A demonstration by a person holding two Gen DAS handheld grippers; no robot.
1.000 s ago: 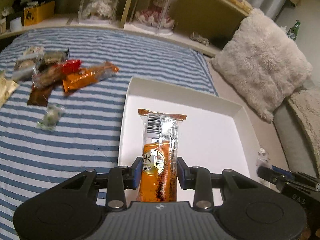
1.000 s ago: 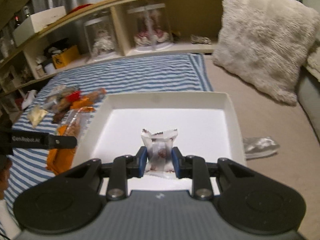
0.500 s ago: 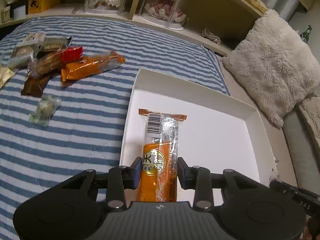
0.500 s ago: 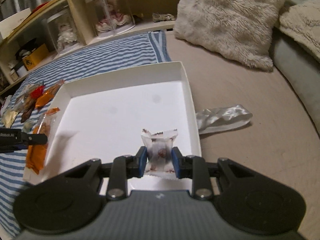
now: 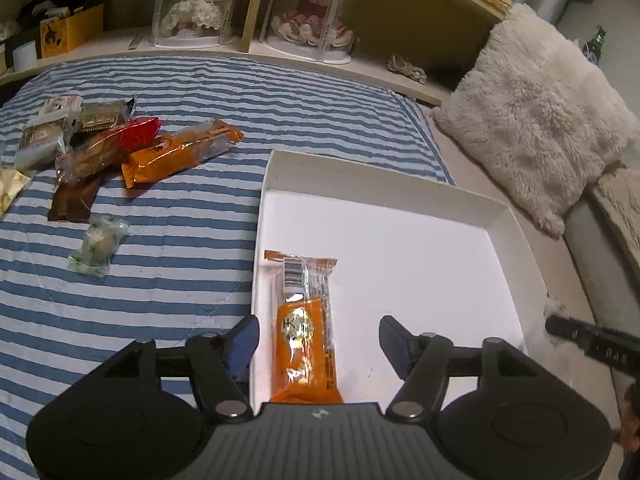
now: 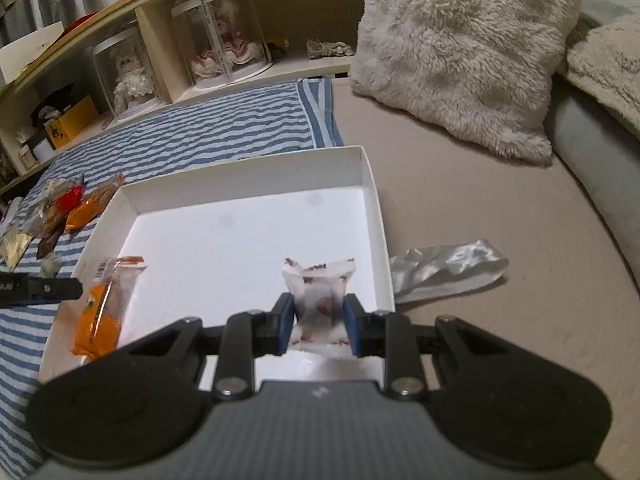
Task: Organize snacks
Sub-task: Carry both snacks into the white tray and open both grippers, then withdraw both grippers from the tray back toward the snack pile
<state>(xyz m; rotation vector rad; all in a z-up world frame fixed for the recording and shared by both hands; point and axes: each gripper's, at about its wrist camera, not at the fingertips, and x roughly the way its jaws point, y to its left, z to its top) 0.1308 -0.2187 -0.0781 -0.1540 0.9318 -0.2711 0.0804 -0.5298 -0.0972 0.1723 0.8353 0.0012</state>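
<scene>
Glossy orange packet point(image 5: 305, 332) lies in shallow white box point(image 5: 400, 184).

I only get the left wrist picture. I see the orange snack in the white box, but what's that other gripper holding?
Observer: The right gripper is shut on a small white snack packet, held over the near right corner of the white box.
Operator: Is there anything outside the box on that side?
Observer: Yes, a crinkly silver wrapper lies on the beige cover right beside the box's right wall.
Operator: Does my orange snack look flat from there?
Observer: The orange snack lies by the box's left wall, and the left gripper is opening, its pads off the packet.
</scene>
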